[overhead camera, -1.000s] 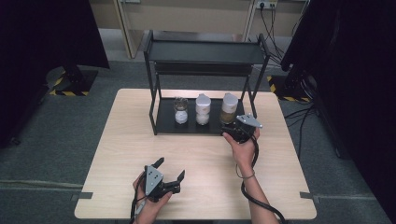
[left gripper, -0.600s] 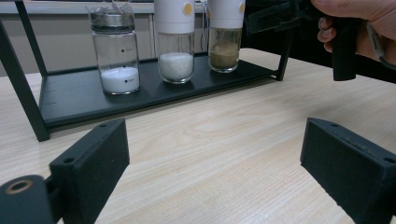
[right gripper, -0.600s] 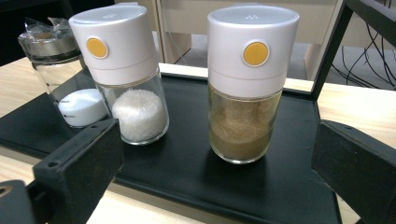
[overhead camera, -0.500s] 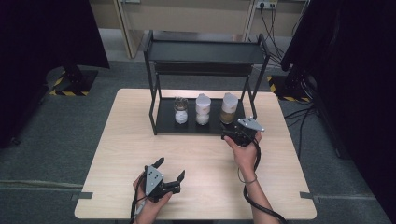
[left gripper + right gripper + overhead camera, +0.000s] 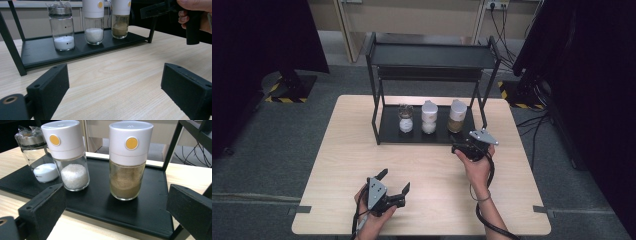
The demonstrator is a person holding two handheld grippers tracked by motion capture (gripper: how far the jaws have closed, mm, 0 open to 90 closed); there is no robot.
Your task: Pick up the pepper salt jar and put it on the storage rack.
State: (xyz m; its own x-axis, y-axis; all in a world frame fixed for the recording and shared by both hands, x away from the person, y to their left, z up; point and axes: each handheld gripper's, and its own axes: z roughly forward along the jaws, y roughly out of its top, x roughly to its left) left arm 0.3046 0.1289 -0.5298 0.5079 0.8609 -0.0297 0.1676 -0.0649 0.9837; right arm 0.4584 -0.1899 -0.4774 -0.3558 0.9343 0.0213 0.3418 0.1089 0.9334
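A black two-tier rack (image 5: 387, 131) stands at the table's far middle. Three jars line its lower shelf (image 5: 147, 212): a small glass jar of white powder (image 5: 405, 120), a white-capped jar of white granules (image 5: 429, 117) and a white-capped jar of brown powder (image 5: 456, 116). My right gripper (image 5: 463, 146) is open just in front of the shelf's right end, facing the brown-powder jar (image 5: 127, 162) and the granule jar (image 5: 71, 157), touching neither. My left gripper (image 5: 394, 180) rests open near the front edge, empty, facing the rack (image 5: 82, 53).
The rack's upper shelf (image 5: 432, 55) overhangs the jars, and its right front post (image 5: 483, 112) stands close to my right gripper. Bare wooden table (image 5: 432, 170) lies between the two grippers. A cable (image 5: 484, 220) trails from the right gripper along the forearm.
My right gripper has shifted very slightly to the right beside the rack. The left gripper and the jars have stayed put.
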